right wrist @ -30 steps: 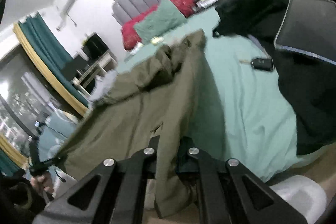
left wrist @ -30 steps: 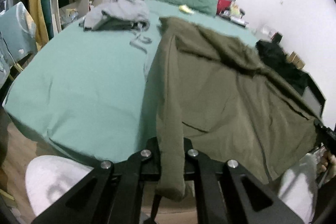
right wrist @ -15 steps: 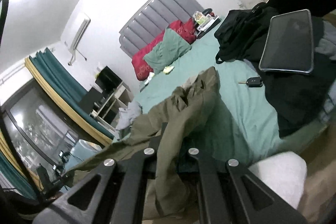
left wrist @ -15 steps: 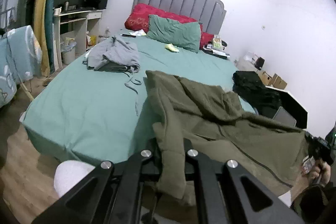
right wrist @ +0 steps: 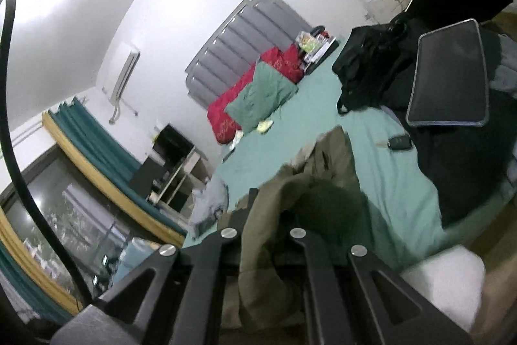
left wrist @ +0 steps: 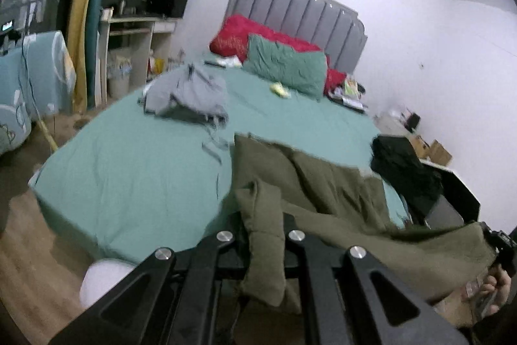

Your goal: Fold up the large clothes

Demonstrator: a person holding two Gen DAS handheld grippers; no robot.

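Note:
An olive green garment (left wrist: 323,189) lies partly on the near right part of the teal bed (left wrist: 135,170) and hangs off its edge toward me. My left gripper (left wrist: 263,225) is shut on one edge of it, cloth bunched between the jaws. My right gripper (right wrist: 263,225) is shut on another edge of the olive garment (right wrist: 326,164); in the left wrist view it shows at the far right (left wrist: 497,244) with the cloth stretched to it.
A grey garment (left wrist: 190,96) is heaped on the bed's far left. Red and green pillows (left wrist: 284,67) lean on the grey headboard. A black bag (right wrist: 371,67), a dark tablet (right wrist: 449,70) and a car key (right wrist: 399,142) lie at the bed's right side. A desk (left wrist: 135,31) stands left.
Both grippers have pulled back and up from the bed with the olive garment, dragging it toward the near edge. The garment now lies slacker and more bunched.

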